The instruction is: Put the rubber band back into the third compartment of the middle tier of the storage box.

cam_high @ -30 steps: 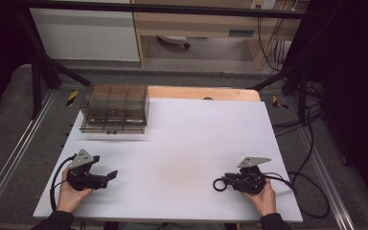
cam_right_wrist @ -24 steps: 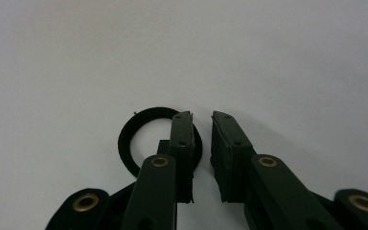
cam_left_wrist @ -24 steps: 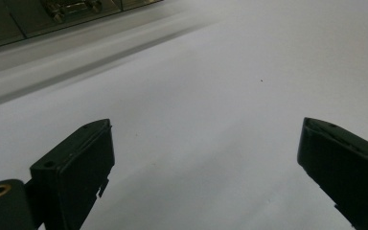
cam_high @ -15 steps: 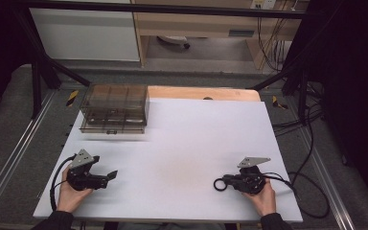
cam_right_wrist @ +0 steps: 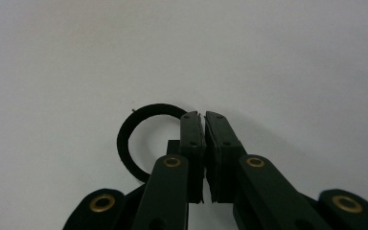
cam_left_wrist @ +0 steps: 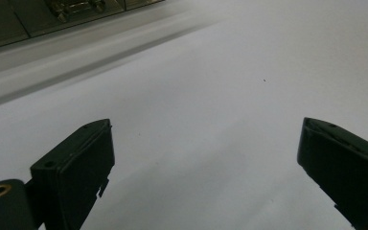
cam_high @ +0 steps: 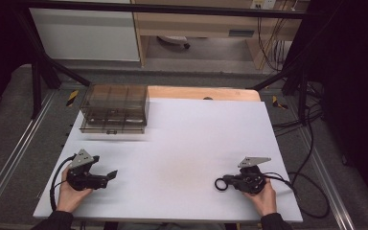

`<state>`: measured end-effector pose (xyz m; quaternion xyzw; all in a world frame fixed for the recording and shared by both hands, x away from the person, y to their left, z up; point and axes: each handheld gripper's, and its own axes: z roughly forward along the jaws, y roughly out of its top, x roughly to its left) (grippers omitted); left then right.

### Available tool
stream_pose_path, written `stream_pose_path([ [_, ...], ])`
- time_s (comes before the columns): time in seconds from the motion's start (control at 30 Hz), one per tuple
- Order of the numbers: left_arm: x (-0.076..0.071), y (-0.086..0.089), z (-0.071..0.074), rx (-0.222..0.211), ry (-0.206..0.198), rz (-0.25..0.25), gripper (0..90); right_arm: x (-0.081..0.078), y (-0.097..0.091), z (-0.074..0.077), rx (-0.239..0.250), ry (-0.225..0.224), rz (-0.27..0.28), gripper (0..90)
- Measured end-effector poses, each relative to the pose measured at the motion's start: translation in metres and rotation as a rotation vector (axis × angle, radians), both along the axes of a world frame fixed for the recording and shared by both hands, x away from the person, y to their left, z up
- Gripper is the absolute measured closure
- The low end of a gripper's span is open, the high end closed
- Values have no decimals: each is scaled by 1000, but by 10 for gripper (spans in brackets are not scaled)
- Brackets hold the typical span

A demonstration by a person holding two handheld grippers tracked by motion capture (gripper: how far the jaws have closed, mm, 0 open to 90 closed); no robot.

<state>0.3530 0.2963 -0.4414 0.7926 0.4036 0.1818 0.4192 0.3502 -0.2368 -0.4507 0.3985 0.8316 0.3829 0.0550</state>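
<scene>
Black ring against right claw

A thin black ring (a plain closed loop, flat on the white table surface) is seen near the front right of the table, and in the right gripper view its rim is met by the closed jaws.

- On your tabletop the drawer box sits at the far left corner.
- Your left gripper rests near the front left edge, well apart from the box.
- Your right gripper rests at front right, the ring just left of its jaws.
</scene>
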Motion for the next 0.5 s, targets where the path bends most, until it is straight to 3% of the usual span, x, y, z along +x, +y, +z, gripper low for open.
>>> stream_pose_path([
  [0.5,0,0,0,0,0,-2,53,-1,1,8,14,-29,-9,867],
])
